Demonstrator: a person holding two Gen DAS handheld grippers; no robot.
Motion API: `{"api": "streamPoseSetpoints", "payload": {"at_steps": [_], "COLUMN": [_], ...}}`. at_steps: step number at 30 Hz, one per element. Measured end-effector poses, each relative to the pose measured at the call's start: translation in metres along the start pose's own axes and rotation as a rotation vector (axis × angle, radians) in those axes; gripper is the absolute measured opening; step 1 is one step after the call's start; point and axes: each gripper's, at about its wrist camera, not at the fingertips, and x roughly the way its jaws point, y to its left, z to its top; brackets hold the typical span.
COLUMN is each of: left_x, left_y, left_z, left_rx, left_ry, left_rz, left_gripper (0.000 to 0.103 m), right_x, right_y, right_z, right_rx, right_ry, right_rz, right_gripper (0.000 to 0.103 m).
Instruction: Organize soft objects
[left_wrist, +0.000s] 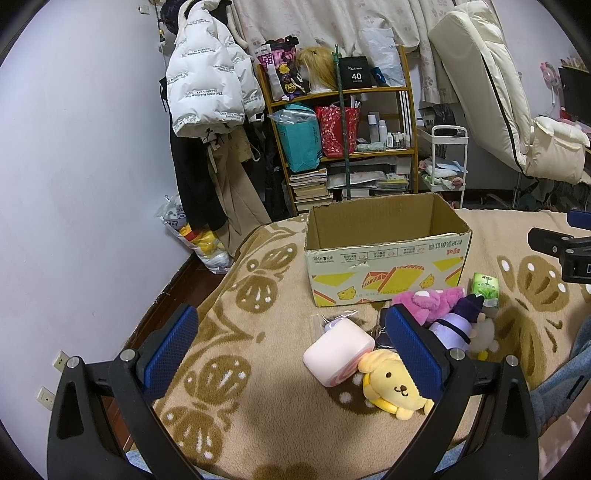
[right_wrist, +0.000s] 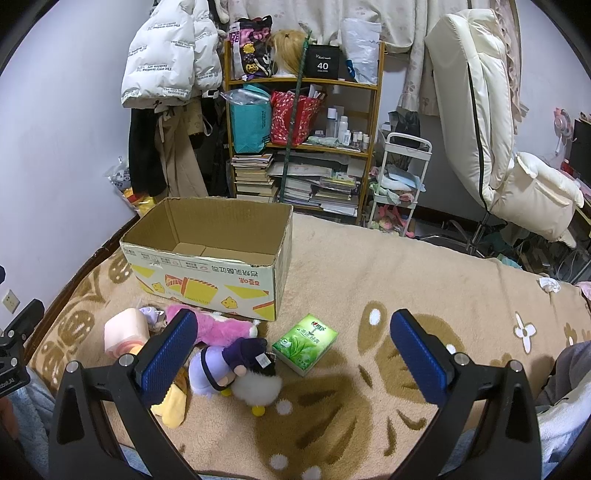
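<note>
Grippers are both gaping wide, holding nothing. Your left gripper (left_wrist: 291, 354) is hovering beside the yellow plush (left_wrist: 391, 384); your right gripper (right_wrist: 295, 354) is facing the tissue pack (right_wrist: 305, 342).

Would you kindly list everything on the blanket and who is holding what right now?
cardboard box: one, brown with yellow print, open and empty, far side of blanket
pink plush: one, before the box
purple plush: one, beside the pink one
yellow plush: one, near edge
pink roll cushion: one, beside yellow plush
green tissue pack: one, right of plushes
blanket: one, beige, brown pattern
left claw: open, empty
right claw: open, empty
</note>
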Motion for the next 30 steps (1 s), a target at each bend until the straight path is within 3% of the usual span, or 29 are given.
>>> {"api": "streamPoseSetpoints", "payload": {"at_steps": [14, 23, 30], "left_x": [0.016, 0.049, 0.075], "left_y": [-0.013, -0.028, -0.041], "left_z": [-0.004, -0.008, -0.010], "left_rx": [0.013, 0.030, 0.004], "left_ry": [0.076, 0.191, 0.273], "left_rz": [-0.030, -0.028, -0.076], "left_gripper": [0.100, 0.100, 0.100], "right_x": [0.001, 0.025, 0.055], "right_y": [-0.002, -0.021, -0.028], "right_z": [-0.001, 0.018, 0.027], "right_rx": [0.017, 0.104, 0.119], "right_ry": [0.031, 0.051, 0.112], "right_rz": [-0.010, 0.026, 0.004], "right_gripper": [0.103, 0.103, 0.103]}}
